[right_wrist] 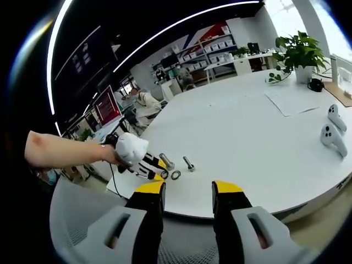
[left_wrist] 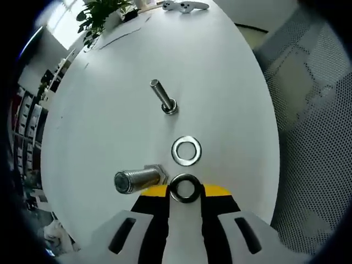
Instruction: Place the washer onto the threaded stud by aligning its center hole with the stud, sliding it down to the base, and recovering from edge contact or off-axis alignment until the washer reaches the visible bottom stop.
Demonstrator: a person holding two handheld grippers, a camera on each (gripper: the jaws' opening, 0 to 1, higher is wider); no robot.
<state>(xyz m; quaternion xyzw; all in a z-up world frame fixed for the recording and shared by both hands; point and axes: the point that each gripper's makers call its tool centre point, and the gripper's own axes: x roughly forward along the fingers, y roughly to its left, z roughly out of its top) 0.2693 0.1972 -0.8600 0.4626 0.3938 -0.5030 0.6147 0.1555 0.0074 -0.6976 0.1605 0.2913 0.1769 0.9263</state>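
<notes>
The left gripper (left_wrist: 186, 192) has its fingers clenched on a washer (left_wrist: 185, 188) near the surface's (left_wrist: 231, 93) edge; next, centre it over the large stud (left_wrist: 137, 180). The right gripper's (right_wrist: 188, 192) fingers are released.

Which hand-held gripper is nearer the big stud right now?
Left. The left hand-held gripper sits at the table edge right beside the big stud, closed on a washer. The right hand-held gripper hangs back off the table, open.

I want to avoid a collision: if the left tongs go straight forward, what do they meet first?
Probably the dark metal washer between the tips of the left tongs, then the bright silver washer; depth is uncertain.
</notes>
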